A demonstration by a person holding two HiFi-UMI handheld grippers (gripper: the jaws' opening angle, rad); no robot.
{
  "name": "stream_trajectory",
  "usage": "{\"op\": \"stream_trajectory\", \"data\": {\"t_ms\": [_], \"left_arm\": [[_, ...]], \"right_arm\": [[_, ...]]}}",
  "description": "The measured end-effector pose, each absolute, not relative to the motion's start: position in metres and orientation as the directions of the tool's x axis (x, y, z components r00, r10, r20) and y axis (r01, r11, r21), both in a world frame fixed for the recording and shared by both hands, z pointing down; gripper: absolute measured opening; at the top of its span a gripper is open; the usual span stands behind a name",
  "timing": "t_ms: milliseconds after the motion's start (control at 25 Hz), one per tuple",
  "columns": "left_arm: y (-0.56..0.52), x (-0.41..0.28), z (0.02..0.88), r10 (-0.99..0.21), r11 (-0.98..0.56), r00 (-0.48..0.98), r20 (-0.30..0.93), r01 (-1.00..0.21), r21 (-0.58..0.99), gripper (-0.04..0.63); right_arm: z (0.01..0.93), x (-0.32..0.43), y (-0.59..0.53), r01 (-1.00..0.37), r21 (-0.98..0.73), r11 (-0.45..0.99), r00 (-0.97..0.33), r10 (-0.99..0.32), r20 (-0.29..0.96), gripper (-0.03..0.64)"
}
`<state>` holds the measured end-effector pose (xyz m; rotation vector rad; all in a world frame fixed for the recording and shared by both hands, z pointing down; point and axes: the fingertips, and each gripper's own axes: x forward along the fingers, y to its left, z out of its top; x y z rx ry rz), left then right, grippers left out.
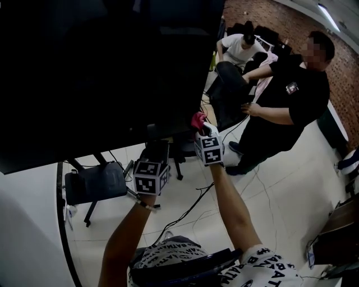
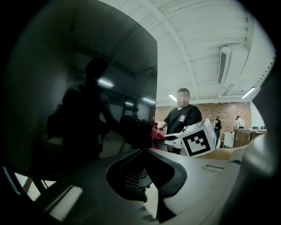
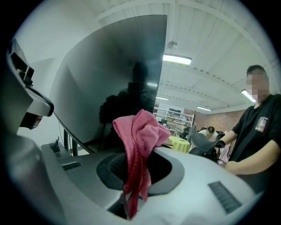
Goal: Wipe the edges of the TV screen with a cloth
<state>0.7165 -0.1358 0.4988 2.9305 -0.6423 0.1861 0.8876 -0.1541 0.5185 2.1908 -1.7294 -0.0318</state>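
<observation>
TV screen: dark and glossy, mounted on a black-legged stand; it reflects a silhouette and ceiling lights.

Right tool: jaws clamped on a pink cloth, which bunches above the jaws. The cloth sits at the screen's lower right corner; contact with the edge cannot be confirmed.

Left tool: jaws together with nothing between them, just below the screen's bottom edge and beside the right tool.

Room: pale tiled floor with loose cables, a brick wall and a white beamed ceiling with strip lights. A person in a black top stands near the screen's right side. A seated person in white is further back.
</observation>
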Motion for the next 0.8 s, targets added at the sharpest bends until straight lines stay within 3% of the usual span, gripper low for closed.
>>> {"op": "stream_trajectory", "data": {"t_ms": [480, 800], "left_arm": [[-0.137, 0.690, 0.549, -0.409, -0.875, 0.880, 0.241, -0.453, 0.171, -0.006], [-0.152, 0.663, 0.562, -0.426, -0.844, 0.869, 0.253, -0.482, 0.236, -0.006]], "right_arm": [[0.623, 0.886, -0.147, -0.961, -0.020, -0.277, 0.250, -0.894, 0.373, 0.077], [0.629, 0.843, -0.180, -0.963, -0.189, -0.190, 0.111, -0.924, 0.366, 0.077]]}}
